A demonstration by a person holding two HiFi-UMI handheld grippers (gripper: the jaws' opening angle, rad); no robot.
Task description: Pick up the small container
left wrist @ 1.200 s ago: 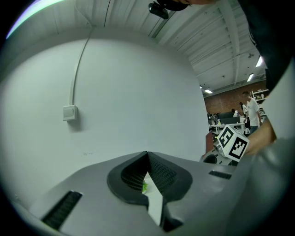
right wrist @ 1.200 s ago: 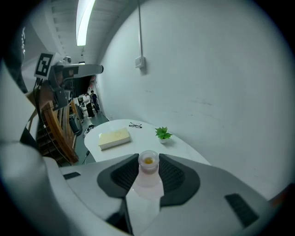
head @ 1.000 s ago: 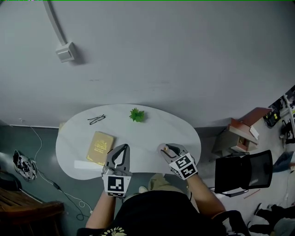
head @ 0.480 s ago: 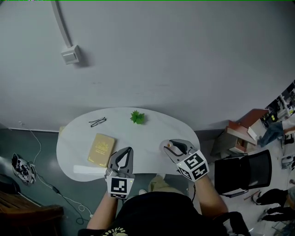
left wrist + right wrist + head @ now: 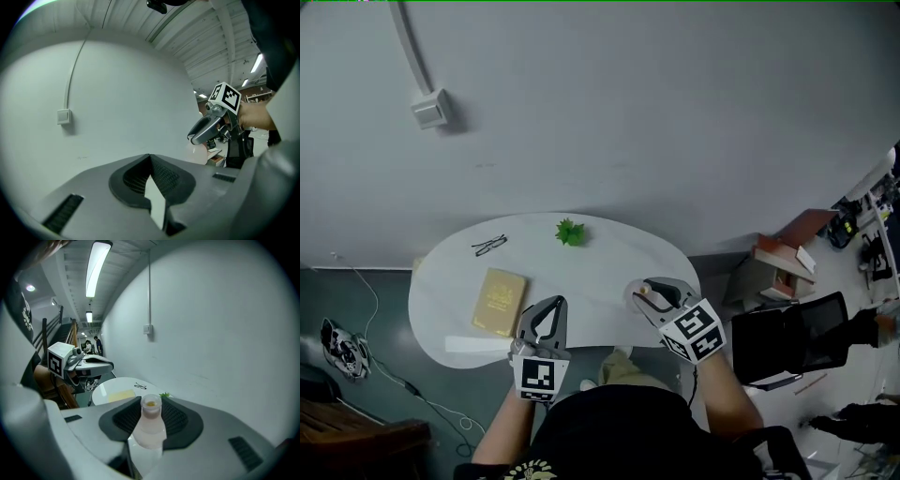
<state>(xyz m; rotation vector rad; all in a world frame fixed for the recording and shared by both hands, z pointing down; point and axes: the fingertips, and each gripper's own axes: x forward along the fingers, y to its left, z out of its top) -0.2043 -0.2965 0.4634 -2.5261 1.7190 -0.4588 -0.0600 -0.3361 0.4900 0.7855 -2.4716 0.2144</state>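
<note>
The small container (image 5: 150,427) is a translucent, pale bottle with a yellowish spot in its open neck. It stands upright between the pads of my right gripper (image 5: 151,408), which is shut on it. In the head view the right gripper (image 5: 649,286) holds the container (image 5: 638,296) over the right end of the white table (image 5: 600,267). My left gripper (image 5: 554,301) hovers over the table's front edge, jaws shut and empty. In the left gripper view the left gripper (image 5: 150,157) points at the bare wall, with the right gripper (image 5: 205,129) at its right.
A yellow book (image 5: 499,302) lies at the table's left. Black glasses (image 5: 489,246) and a small green plant (image 5: 570,232) lie near the far edge. A black chair (image 5: 787,337) and shelves stand right of the table. A cable (image 5: 370,314) runs along the floor on the left.
My right gripper has drifted slightly right with the container still in its jaws. The left gripper has hardly moved. The head camera has shifted a little.
</note>
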